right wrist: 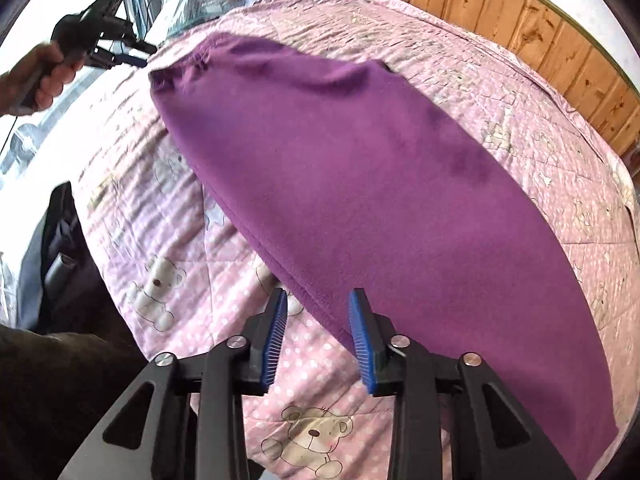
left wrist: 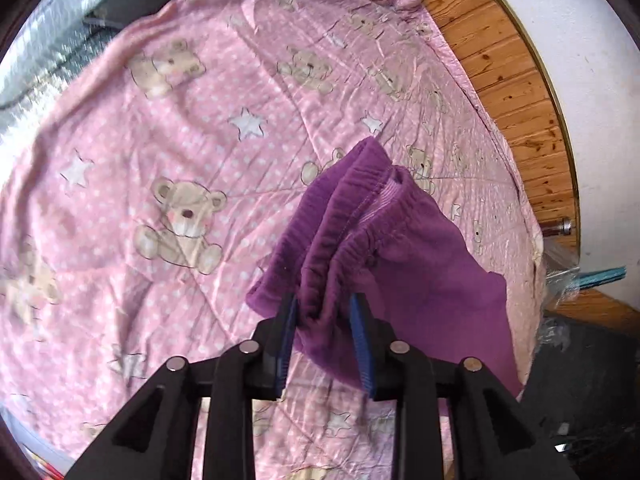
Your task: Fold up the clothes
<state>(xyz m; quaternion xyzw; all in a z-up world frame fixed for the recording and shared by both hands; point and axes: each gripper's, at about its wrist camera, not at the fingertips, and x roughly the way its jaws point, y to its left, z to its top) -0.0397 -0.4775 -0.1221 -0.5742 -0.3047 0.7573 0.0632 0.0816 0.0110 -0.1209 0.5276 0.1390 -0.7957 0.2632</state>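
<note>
left gripper [left wrist: 323, 304] clamps the gathered elastic waistband of the purple fleece garment [right wrist: 360, 184]; right gripper [right wrist: 318, 300] gapes wide at its edge, over the pink teddy-bear quilt [left wrist: 160, 152].

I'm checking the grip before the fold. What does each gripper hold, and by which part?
The left gripper pinches the purple fleece trousers at the gathered elastic waistband. The right gripper is open, holding nothing.

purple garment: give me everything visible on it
The purple garment looks like soft fleece, plain, with a gathered elastic waistband and a paler ribbed inside. It stretches out long above the pink bear-print bedspread. The left gripper pinches bunched waistband folds between its blue pads. The far end runs under the right gripper, whose jaws stand apart, one edge passing between them; whether they clamp it is unclear.
</note>
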